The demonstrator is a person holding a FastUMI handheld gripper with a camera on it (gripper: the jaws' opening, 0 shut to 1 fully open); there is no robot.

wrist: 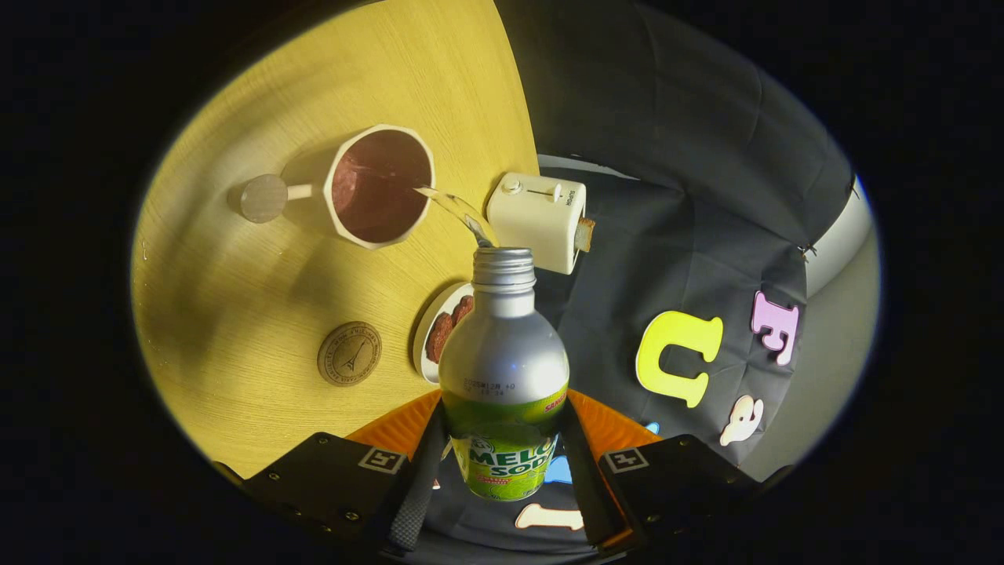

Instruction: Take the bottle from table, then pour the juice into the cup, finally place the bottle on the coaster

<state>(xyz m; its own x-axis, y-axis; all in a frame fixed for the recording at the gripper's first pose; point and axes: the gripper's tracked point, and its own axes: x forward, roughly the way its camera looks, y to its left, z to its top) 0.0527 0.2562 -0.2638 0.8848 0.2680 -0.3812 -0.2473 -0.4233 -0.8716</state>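
My gripper (502, 463) is shut on a silver bottle (503, 345) with a green label; both fingers press its lower body. The bottle is uncapped and tipped over, and a clear stream (456, 210) runs from its mouth into the white faceted cup (380, 187), which has a dark red inside and a round-ended handle. The cup stands on the wooden table (259, 275) beyond the bottle's mouth. A round brown coaster (350, 354) lies on the table, nearer my fingers than the cup and off to the bottle's side.
A white plate (427, 333) with dark brown pieces sits beside the bottle's shoulder, near the table's edge. A white toaster (540, 220) holding a slice of bread stands past the bottle's mouth. Black cloth hangs past the table's edge.
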